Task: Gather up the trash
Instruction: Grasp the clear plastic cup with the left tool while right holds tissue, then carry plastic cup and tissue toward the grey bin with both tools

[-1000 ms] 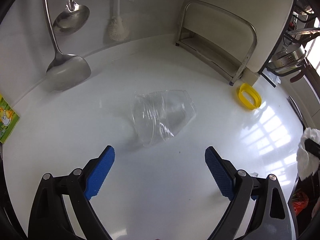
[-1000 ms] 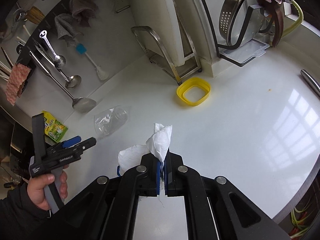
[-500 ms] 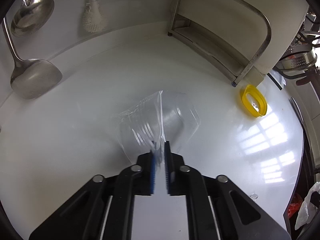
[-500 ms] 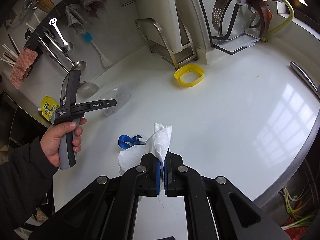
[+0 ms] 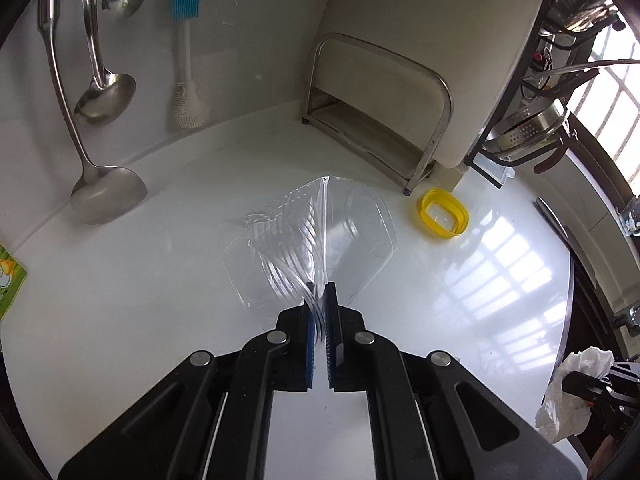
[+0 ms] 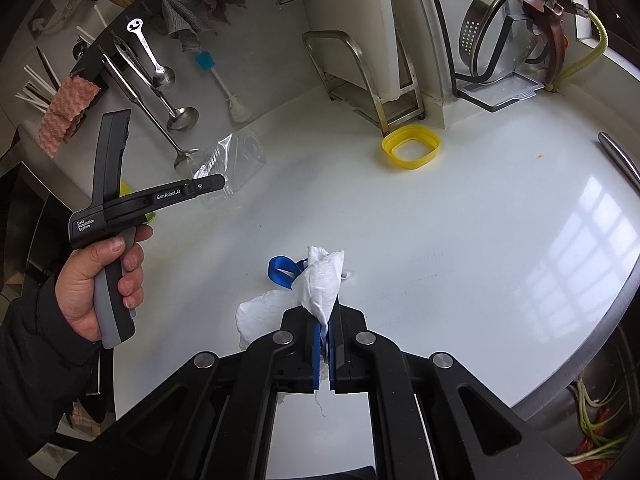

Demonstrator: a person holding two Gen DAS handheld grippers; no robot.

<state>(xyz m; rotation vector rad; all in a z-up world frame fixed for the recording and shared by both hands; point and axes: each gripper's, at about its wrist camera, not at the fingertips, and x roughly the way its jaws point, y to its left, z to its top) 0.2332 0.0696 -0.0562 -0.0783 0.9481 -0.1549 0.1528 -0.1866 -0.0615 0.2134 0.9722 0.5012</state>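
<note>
- Since a second ago the left gripper (image 5: 319,300) has gone from wide-spread jaws short of the crushed clear plastic cup (image 5: 308,236) to jaws pinched together on the cup's folded wall; the cup now hangs from the pads, raised off the white countertop (image 5: 120,280), where before it lay flat.
- Right gripper (image 6: 326,320) is unchanged over the same interval: jaws clamped on a crumpled white tissue (image 6: 320,284).
- Step in hand, as I read it: carrying the cup away as trash with both grippers loaded.
- To do it well: keep the pinch firm, since thin clear plastic can slip or spring back; lift straight and clear of the ladle (image 5: 106,196) at the wall and the cutting-board rack (image 5: 380,120); avoid swinging, because only a thin fold of the cup sits between the pads.
- Left fingers (image 5: 308,320): blue pads nearly touching, only the flattened cup wall between them. Most of the cup juts out forward of the tips.
- Right fingers (image 6: 318,344): closed tight on the tissue, which bunches above and to the left of the tips.
- Remaining on the counter: a blue ribbon loop (image 6: 282,272) just behind the tissue, and a yellow plastic ring (image 6: 410,148) near the rack foot. Whether either counts as trash I cannot tell.
- No bin is visible in either view.
</note>
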